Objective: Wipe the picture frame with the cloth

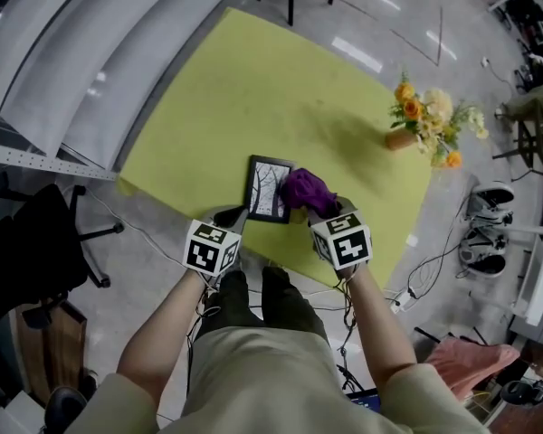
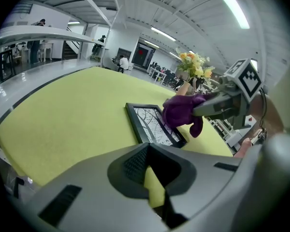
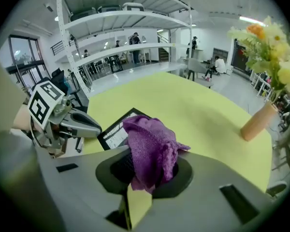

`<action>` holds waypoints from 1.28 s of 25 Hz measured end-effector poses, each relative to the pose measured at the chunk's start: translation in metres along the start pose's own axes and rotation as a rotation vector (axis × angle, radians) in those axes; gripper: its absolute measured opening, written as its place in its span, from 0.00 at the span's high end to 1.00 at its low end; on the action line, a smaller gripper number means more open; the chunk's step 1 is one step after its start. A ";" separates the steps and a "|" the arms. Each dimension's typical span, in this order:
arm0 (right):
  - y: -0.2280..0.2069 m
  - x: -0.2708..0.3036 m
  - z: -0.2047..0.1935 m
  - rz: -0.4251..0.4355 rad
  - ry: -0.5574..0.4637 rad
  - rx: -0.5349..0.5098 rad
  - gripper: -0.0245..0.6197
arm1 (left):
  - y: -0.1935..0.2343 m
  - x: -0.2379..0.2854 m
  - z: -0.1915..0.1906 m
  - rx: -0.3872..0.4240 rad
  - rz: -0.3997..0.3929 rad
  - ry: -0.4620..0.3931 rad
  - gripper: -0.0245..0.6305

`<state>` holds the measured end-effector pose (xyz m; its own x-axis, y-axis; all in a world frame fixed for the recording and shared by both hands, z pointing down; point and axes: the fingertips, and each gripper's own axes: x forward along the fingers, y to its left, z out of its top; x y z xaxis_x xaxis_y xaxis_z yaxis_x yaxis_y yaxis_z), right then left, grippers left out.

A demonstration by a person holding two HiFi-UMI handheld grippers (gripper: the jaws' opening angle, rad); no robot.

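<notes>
You hold two grippers at the near edge of the one yellow-green table (image 1: 253,89). Your left gripper (image 1: 228,215) (image 2: 157,187) has its jaws pressed together on nothing, its tip just beside the near left corner of the single black rectangular picture frame (image 1: 269,189) (image 2: 152,124) (image 3: 117,129), which lies flat. Your right gripper (image 1: 321,208) (image 3: 145,178) pinches the one bunched purple cloth (image 1: 305,189) (image 2: 181,112) (image 3: 150,149), which sits at the frame's right edge. Well beyond the frame to the right stands one tan vase of orange and yellow flowers (image 1: 432,120) (image 3: 255,122).
</notes>
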<state>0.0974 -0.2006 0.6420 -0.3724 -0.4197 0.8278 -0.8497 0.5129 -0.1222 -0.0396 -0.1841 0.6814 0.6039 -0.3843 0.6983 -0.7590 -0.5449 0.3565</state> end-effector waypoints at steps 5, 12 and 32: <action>0.042 -0.013 0.026 0.110 -0.102 0.032 0.86 | -0.004 -0.013 0.002 0.012 -0.014 -0.011 0.95; 0.107 0.022 0.021 0.261 -0.064 0.022 0.86 | -0.003 -0.019 -0.004 0.017 -0.019 0.003 0.95; 0.026 0.001 -0.069 0.064 0.069 0.167 0.86 | 0.003 -0.009 -0.017 0.063 -0.022 0.081 0.95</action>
<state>0.1005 -0.1363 0.6772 -0.4064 -0.3346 0.8502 -0.8773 0.4031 -0.2607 -0.0513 -0.1696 0.6861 0.5964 -0.3115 0.7398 -0.7276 -0.5990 0.3344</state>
